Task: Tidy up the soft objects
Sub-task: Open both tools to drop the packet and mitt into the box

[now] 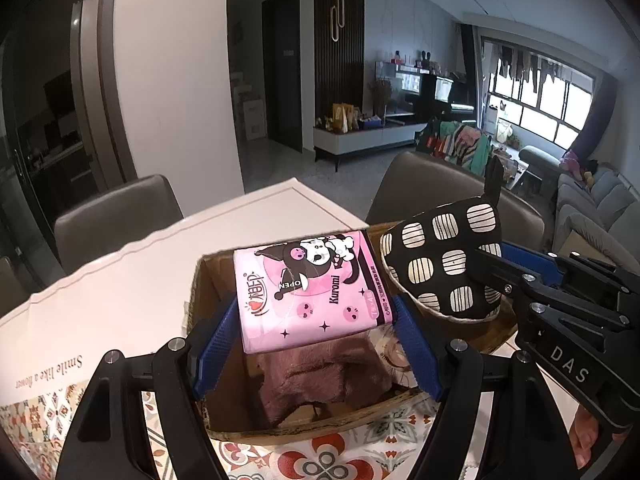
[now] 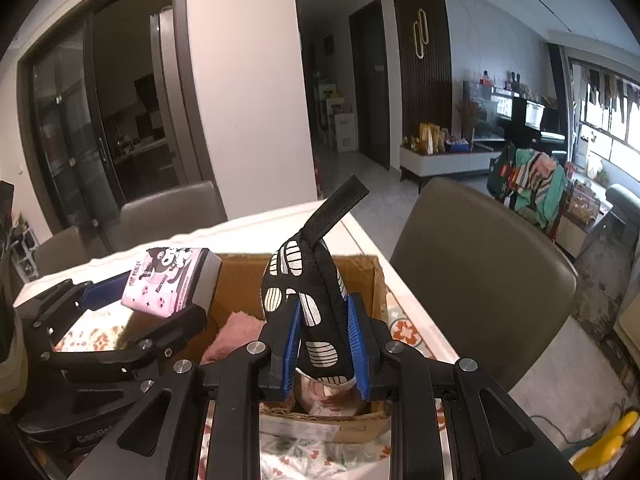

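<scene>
My left gripper (image 1: pixel 316 320) is shut on a pink Kuromi tissue pack (image 1: pixel 310 290) and holds it over an open cardboard box (image 1: pixel 208 280). A pink towel (image 1: pixel 320 376) lies in the box. My right gripper (image 2: pixel 325 340) is shut on a black oven mitt with white patches (image 2: pixel 310 292), also over the box (image 2: pixel 244 276). The mitt (image 1: pixel 444 264) and the right gripper (image 1: pixel 560 304) show at the right of the left wrist view. The tissue pack (image 2: pixel 168 280) and the left gripper (image 2: pixel 120 312) show at the left of the right wrist view.
The box stands on a table with a patterned cloth (image 1: pixel 328 456) and a white far end (image 1: pixel 168 256). Grey chairs stand at the far side (image 1: pixel 116 216) and the right side (image 2: pixel 480 280). A living room lies beyond.
</scene>
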`<action>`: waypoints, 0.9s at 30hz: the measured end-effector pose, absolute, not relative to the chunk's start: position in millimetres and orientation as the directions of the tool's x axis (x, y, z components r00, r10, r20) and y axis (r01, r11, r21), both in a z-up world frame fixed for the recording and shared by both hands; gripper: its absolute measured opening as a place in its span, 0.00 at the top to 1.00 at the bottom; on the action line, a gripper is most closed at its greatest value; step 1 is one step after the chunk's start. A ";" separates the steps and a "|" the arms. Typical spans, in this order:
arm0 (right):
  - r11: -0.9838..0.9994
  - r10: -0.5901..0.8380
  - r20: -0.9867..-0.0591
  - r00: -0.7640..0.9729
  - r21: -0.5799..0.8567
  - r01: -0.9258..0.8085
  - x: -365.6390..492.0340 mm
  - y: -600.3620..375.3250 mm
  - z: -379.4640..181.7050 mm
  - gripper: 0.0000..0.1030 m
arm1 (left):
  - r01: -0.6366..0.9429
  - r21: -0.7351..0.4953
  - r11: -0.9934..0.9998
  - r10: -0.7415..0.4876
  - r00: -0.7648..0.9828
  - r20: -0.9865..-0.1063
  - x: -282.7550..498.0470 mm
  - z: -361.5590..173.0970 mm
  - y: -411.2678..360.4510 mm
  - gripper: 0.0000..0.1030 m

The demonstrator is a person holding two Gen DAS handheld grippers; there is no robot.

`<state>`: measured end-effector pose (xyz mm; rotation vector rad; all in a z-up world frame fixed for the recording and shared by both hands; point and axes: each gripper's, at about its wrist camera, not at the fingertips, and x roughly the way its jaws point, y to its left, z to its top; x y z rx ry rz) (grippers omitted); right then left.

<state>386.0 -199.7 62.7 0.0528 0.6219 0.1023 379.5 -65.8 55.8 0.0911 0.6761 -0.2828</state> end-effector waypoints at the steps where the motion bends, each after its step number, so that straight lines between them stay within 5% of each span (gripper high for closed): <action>1: 0.994 0.112 -0.583 0.805 0.080 -0.080 387.1 -198.8 60.9 0.76 | 0.289 -0.010 0.957 -0.229 0.738 -0.635 381.0 53.5 -65.4 0.26; 17: 0.993 0.120 -0.656 0.745 0.082 -0.087 398.9 -197.8 41.5 0.72 | 0.295 0.006 0.956 -0.210 0.695 -0.688 389.8 39.5 -66.5 0.20; 27: 0.998 0.071 -0.623 0.779 0.046 -0.054 382.6 -198.1 58.2 0.56 | 0.208 0.016 0.978 -0.153 0.765 -0.626 359.2 62.6 -54.8 0.18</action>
